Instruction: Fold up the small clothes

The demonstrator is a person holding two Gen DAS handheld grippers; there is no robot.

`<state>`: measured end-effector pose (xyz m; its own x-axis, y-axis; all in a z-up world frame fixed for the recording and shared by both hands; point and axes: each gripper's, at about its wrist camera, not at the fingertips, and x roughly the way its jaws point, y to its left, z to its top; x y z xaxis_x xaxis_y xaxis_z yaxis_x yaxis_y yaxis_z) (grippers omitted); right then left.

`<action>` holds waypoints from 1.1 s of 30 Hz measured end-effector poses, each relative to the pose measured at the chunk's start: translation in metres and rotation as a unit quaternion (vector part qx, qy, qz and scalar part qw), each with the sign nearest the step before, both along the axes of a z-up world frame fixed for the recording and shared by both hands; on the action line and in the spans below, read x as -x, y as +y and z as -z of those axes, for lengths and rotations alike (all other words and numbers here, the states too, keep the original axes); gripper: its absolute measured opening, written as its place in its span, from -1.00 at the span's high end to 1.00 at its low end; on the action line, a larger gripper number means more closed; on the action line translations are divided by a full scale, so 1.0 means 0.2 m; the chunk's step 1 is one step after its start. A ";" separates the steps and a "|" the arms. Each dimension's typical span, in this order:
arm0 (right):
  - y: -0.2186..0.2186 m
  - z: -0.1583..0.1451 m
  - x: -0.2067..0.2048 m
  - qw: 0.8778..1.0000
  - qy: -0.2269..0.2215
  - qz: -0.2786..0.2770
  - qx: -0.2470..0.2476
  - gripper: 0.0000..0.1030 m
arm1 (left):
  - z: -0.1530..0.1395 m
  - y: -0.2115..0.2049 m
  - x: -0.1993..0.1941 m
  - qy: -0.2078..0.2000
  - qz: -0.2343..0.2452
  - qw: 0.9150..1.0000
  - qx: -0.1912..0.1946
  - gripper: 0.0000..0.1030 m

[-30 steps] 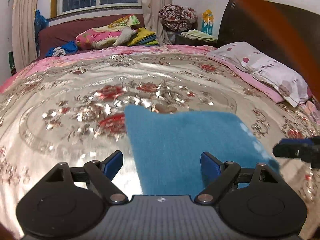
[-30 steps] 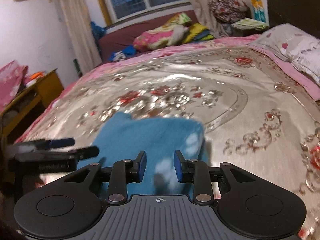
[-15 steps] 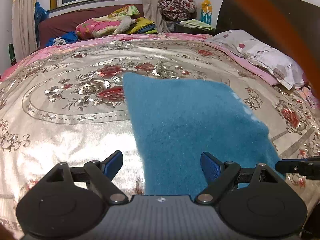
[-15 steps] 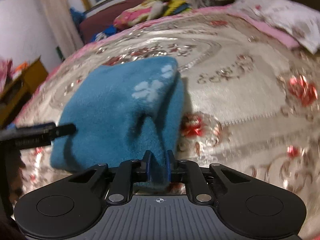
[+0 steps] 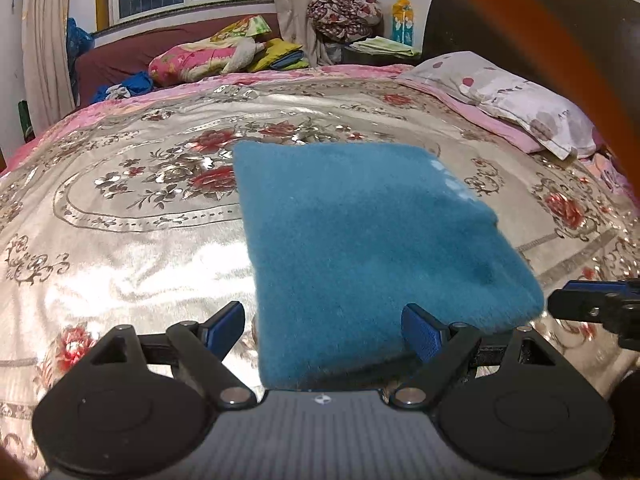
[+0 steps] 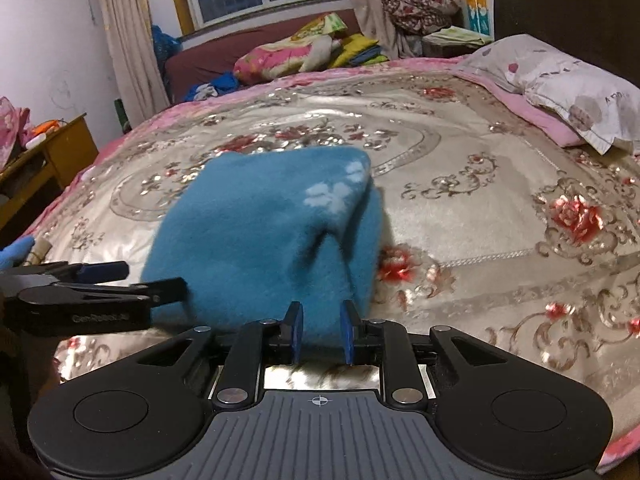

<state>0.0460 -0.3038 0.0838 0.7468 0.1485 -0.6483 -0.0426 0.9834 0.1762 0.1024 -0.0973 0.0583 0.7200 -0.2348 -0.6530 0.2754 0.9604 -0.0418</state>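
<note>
A folded blue fleece garment (image 5: pixel 360 240) with pale paw prints lies on the floral bedspread (image 5: pixel 140 220). My left gripper (image 5: pixel 324 328) is open wide, its jaws straddling the garment's near left part without gripping it. In the right wrist view the garment (image 6: pixel 260 232) has its near right edge lifted in a peak that runs between the blue pads of my right gripper (image 6: pixel 320 334); the jaws stand a little apart with the fleece between them. The left gripper (image 6: pixel 100 292) shows at the left of that view, and the right gripper (image 5: pixel 596 308) at the right edge of the left wrist view.
A white spotted pillow (image 5: pixel 520 96) lies at the bed's right by the dark headboard (image 5: pixel 540 32). A pile of bedding and clothes (image 5: pixel 224 52) sits on a sofa under the window. A wooden side table (image 6: pixel 48 156) stands left of the bed.
My right gripper's jaws have opened somewhat from their tight pinch on the fleece edge, and the view has lifted and levelled. The garment sits slightly farther from my left gripper.
</note>
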 end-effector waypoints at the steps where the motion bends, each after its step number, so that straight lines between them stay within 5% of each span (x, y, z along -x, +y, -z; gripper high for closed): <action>1: 0.01 0.01 0.01 1.000 0.001 0.001 -0.001 0.54 | 0.00 0.00 0.01 -0.001 0.000 1.000 0.000 -0.78; 33: 0.19 0.11 0.13 0.999 0.024 0.029 -0.012 0.15 | 0.06 0.06 0.22 0.014 -0.016 1.000 0.020 -0.93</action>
<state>0.0192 -0.2652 0.0623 0.7232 0.1225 -0.6797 0.0224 0.9795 0.2004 0.0578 -0.0855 0.0459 0.7096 -0.2381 -0.6631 0.2429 0.9661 -0.0869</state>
